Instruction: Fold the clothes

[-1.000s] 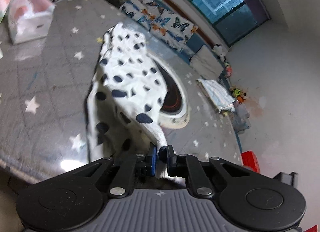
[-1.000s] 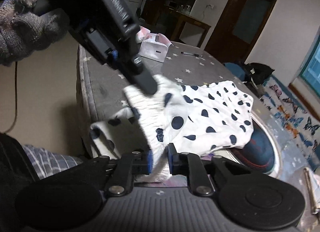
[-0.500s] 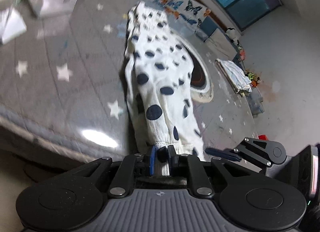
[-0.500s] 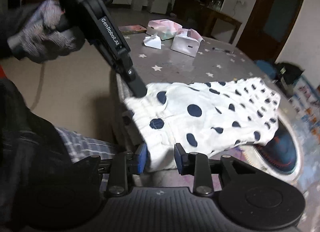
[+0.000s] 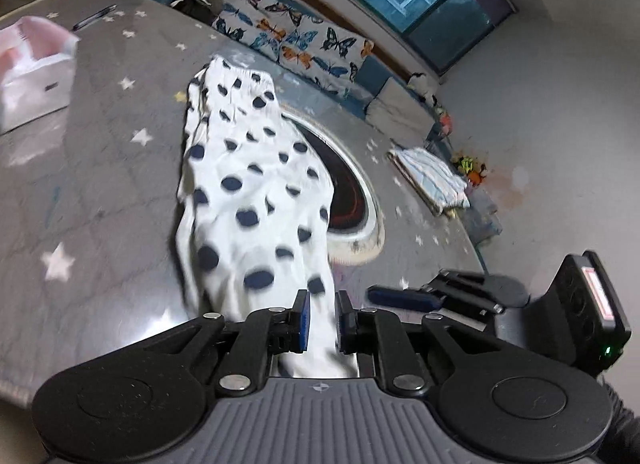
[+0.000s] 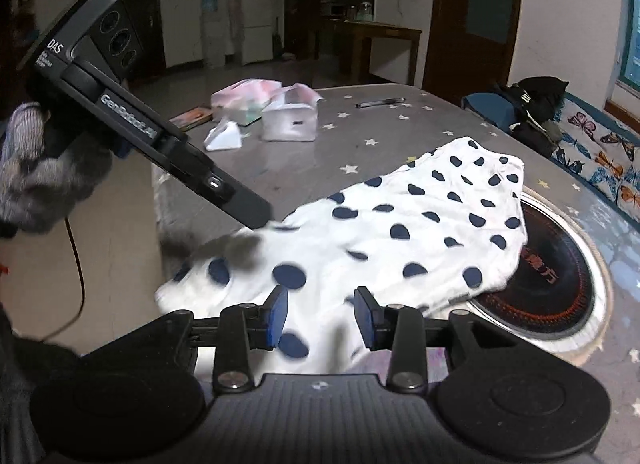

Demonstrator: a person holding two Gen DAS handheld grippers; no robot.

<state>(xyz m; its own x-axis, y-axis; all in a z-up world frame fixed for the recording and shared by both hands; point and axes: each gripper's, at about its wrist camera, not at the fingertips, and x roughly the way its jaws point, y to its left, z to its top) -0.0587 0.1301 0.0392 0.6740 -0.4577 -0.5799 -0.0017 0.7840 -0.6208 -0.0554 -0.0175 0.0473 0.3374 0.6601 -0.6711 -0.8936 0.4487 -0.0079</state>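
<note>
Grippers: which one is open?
The right gripper: its jaws stand wide apart over the spotted garment, while the left gripper is clamped on the cloth.

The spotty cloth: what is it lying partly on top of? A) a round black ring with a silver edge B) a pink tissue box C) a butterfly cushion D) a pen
A: in the right wrist view the far edge of the spotty cloth covers part of the round black ring with a silver edge set in the star-patterned table.
</note>
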